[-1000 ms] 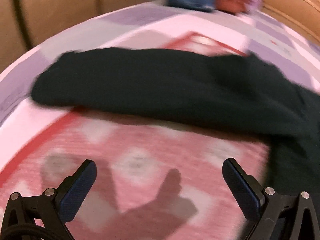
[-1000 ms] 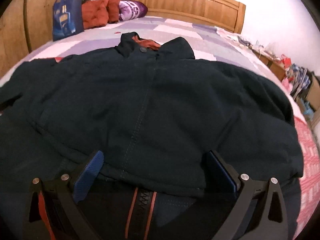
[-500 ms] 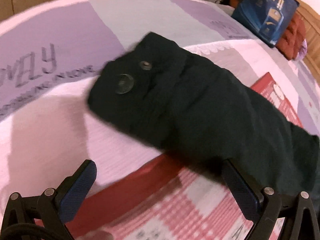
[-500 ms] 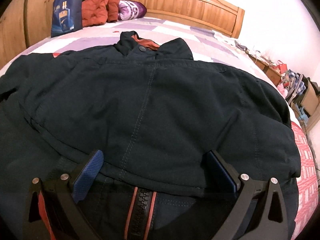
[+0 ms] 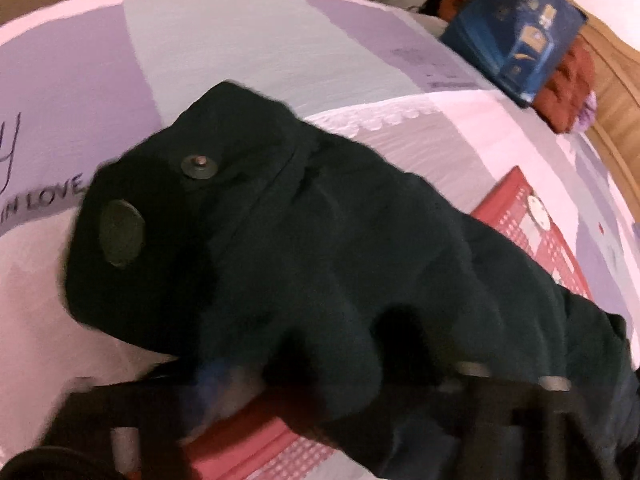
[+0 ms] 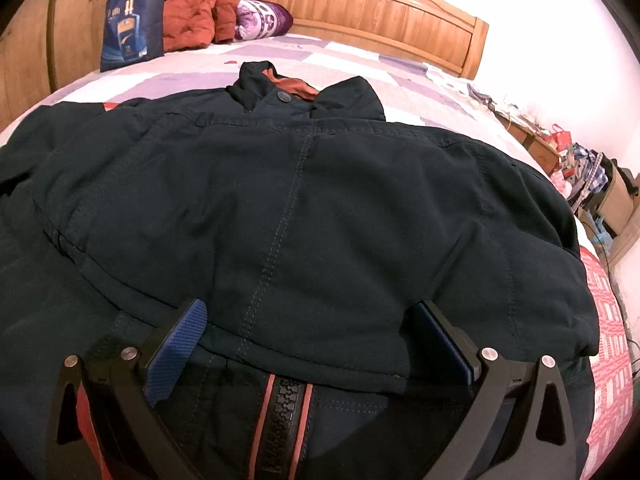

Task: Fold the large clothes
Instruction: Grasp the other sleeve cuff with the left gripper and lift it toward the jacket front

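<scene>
Across the bed [image 6: 360, 60] lies a dark jacket [image 6: 304, 208], its collar toward the wooden headboard [image 6: 360, 4]. The left gripper [image 5: 304, 412] tilts down over the jacket's sleeve [image 5: 320, 260]; its jaws are closing with the sleeve cloth bunched between them, though blur hides whether the pads already press it. The sleeve's cuff [image 5: 132, 220], with a snap on it, stretches away from that gripper over the purple and pink bedspread [image 5: 240, 52]. The right gripper [image 6: 308, 344] also points downward, its jaws spread wide at the jacket's lower hem, one blue finger [image 6: 176, 348] on each side of the centre seam, gripping nothing. A blue bag [image 6: 132, 20], orange clothing [image 6: 192, 16] and a purple pillow [image 6: 260, 16] sit by the headboard.
</scene>
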Demonstrator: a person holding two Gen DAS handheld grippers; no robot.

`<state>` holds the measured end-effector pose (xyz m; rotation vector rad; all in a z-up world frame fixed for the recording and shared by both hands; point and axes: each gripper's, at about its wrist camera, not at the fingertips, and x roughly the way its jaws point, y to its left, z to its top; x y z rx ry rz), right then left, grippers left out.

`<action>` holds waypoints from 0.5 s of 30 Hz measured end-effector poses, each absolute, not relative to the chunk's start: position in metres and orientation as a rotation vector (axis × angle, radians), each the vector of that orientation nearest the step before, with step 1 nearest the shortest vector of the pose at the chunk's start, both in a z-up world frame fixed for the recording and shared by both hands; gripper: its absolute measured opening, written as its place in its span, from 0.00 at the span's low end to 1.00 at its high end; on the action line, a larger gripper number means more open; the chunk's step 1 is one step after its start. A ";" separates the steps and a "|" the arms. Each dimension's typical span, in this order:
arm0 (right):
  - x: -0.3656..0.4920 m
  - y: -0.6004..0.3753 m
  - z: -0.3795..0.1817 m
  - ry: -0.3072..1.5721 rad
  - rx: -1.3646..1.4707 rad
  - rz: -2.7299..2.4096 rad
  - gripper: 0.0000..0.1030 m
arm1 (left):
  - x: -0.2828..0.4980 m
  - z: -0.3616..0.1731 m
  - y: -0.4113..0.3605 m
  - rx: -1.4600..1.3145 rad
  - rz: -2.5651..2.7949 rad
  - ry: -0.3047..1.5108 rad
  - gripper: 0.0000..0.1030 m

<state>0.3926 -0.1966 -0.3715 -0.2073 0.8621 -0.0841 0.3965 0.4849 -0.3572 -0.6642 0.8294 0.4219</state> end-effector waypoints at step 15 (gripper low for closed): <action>0.393 -0.196 -0.372 0.863 -0.206 -0.082 1.00 | 0.406 -0.232 0.413 -0.340 0.258 0.607 0.20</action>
